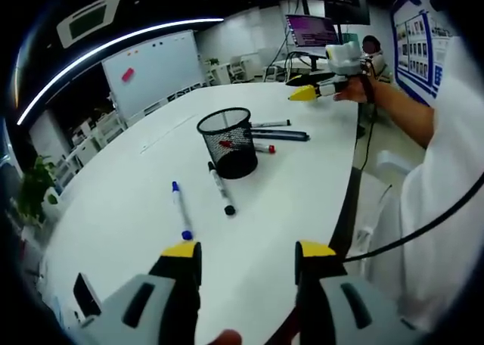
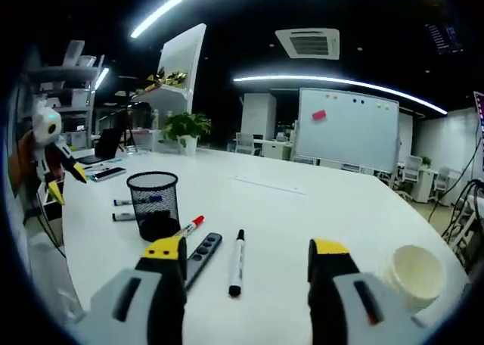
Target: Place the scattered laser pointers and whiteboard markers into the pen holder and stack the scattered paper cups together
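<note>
White, smooth and curved, the counter (image 1: 136, 201) stands in a dim office with ceiling light strips and a far whiteboard (image 2: 348, 129). Near its middle sits a black wire-mesh pen holder (image 1: 227, 142), a red-capped marker (image 1: 240, 144) leaning inside. Beside it lie a black-capped marker (image 1: 221, 187), a blue-capped marker (image 1: 181, 209) and a dark flat laser pointer (image 1: 280, 135). A white paper cup (image 2: 413, 277) lies on its side at the right. Left gripper (image 1: 247, 254) and right gripper (image 2: 247, 254) hover with jaws released, grasping nothing

Open left tongs (image 1: 248, 256) over white table (image 1: 136, 201), mesh pen holder (image 1: 228, 142), blue marker (image 1: 181, 209), black marker (image 1: 221, 188) beside it
</note>
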The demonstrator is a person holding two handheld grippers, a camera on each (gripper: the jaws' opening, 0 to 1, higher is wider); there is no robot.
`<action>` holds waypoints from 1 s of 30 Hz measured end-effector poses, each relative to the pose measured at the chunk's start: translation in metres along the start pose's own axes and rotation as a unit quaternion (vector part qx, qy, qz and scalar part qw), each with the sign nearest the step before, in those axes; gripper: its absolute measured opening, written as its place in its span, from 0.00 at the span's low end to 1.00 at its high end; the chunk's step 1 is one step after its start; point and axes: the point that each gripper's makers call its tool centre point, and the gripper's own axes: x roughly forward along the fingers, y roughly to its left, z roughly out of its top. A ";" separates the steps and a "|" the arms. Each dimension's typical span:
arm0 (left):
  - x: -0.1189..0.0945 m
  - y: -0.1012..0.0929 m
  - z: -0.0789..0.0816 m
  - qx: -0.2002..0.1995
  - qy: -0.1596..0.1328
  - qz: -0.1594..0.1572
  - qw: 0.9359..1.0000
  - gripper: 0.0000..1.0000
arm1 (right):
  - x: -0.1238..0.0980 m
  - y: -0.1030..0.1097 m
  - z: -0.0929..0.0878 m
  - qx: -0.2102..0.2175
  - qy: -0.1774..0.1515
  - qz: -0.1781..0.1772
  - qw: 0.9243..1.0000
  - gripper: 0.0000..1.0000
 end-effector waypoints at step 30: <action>-0.001 0.000 -0.004 0.004 0.005 -0.004 1.000 0.50 | 0.011 0.017 -0.026 -0.024 0.017 0.022 0.999 0.51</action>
